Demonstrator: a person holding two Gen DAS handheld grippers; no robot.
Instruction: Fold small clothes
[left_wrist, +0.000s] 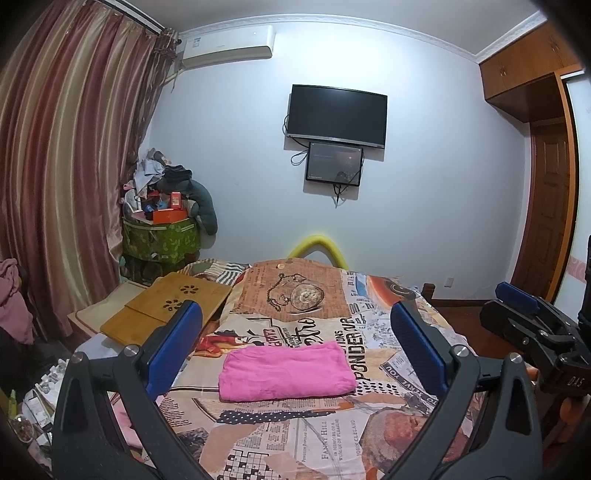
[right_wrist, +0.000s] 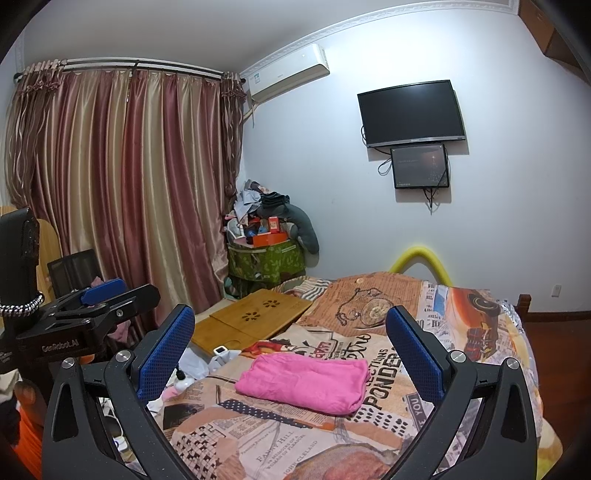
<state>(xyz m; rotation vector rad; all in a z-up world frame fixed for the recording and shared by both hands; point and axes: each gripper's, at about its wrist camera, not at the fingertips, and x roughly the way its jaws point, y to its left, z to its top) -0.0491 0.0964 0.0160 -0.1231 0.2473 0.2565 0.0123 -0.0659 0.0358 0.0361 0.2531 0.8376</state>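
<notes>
A pink garment (left_wrist: 286, 372) lies folded into a neat rectangle on the newspaper-print bedspread (left_wrist: 303, 435). The same pink garment (right_wrist: 304, 382) shows in the right wrist view, its folded edge toward me. My left gripper (left_wrist: 295, 350) hovers open above and in front of it, holding nothing. My right gripper (right_wrist: 290, 350) is open too and empty, raised off the bed. From the left wrist view the right gripper (left_wrist: 524, 314) appears at the right edge; from the right wrist view the left gripper (right_wrist: 107, 295) sits at the left.
A bamboo lap desk (left_wrist: 166, 310) lies on the bed's left side. A green storage box (left_wrist: 160, 238) piled with clutter stands by striped curtains (left_wrist: 62, 166). Small items crowd the floor at left (left_wrist: 37, 398). A wardrobe (left_wrist: 532, 110) is on the right, and a yellow foam arch (left_wrist: 317, 245) beyond the bed.
</notes>
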